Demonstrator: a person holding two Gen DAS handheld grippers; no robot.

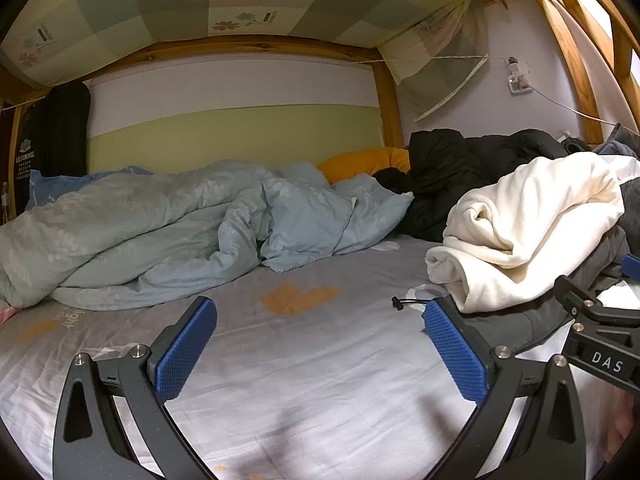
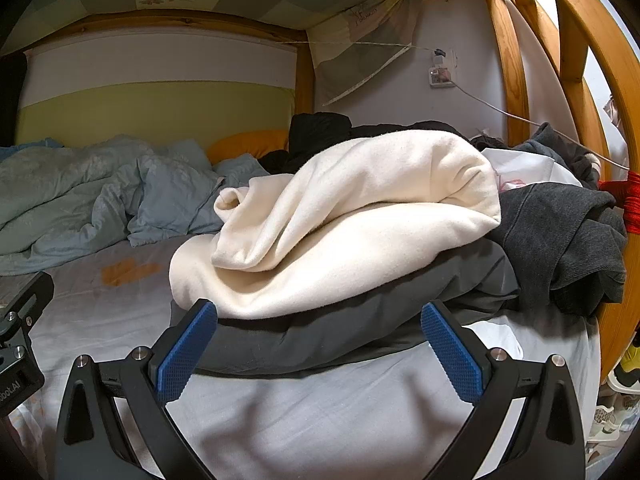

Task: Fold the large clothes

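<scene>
covering the bunk's grey bedsheet [image 1: 320, 360]: crumpled blue duvet [image 1: 168, 232], clothes pile [image 2: 360, 220].

Grey garment [image 2: 340, 340]: mostly buried under the cream fleece [image 2: 352, 216]; its type could not be told.
Black jacket [image 1: 460, 168]: lower part hidden behind the cream fleece.
Orange pillow [image 1: 364, 162]: only a strip showed above the blue duvet [image 1: 180, 232].
Red item [image 2: 632, 200]: cut by the right edge.
Wall socket [image 1: 518, 82]: too small to read.
</scene>
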